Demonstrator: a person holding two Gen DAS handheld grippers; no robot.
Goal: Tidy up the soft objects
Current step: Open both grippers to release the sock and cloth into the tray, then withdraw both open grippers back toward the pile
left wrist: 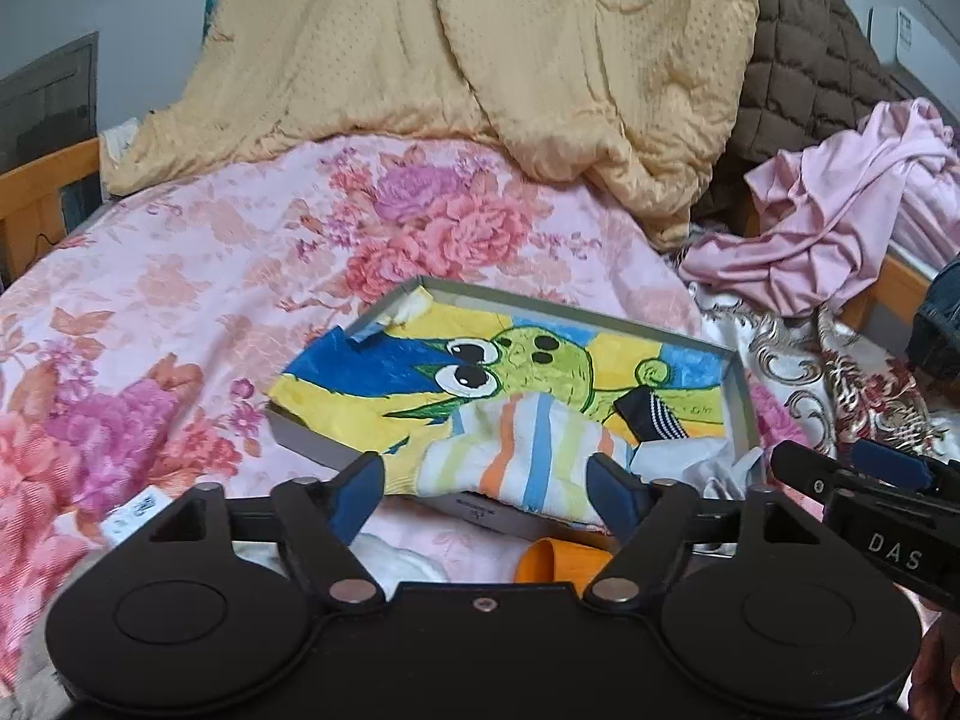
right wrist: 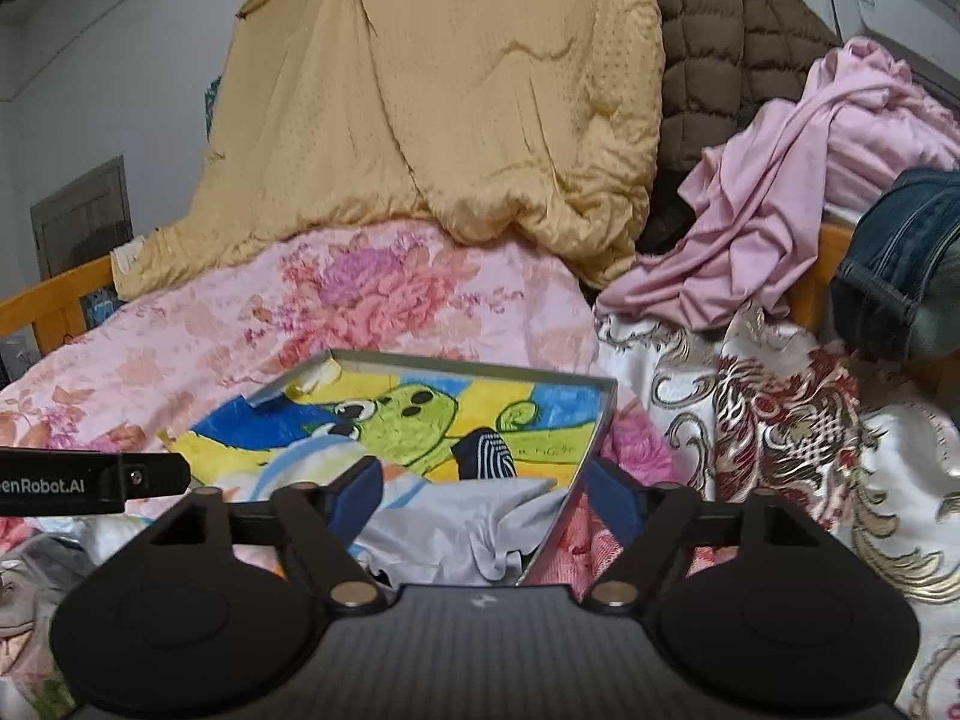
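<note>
A shallow grey box (left wrist: 739,396) with a green cartoon drawing inside lies on the flowered bed. In it lie a pastel striped cloth (left wrist: 528,450), a dark sock with white stripes (left wrist: 651,417) and a pale grey cloth (left wrist: 690,462). My left gripper (left wrist: 487,489) is open just in front of the striped cloth, empty. My right gripper (right wrist: 486,495) is open over the box's near right corner (right wrist: 594,444), with the pale grey cloth (right wrist: 468,522) between its fingers but not gripped; the dark sock (right wrist: 486,450) lies beyond.
A yellow quilt (left wrist: 480,60) and brown padded jacket (left wrist: 804,60) are heaped at the back. Pink clothes (left wrist: 840,210) and jeans (right wrist: 900,264) lie at right on a gold-patterned cover (right wrist: 780,420). An orange cup (left wrist: 558,561) lies by the box. Wooden bed rail (left wrist: 36,198) at left.
</note>
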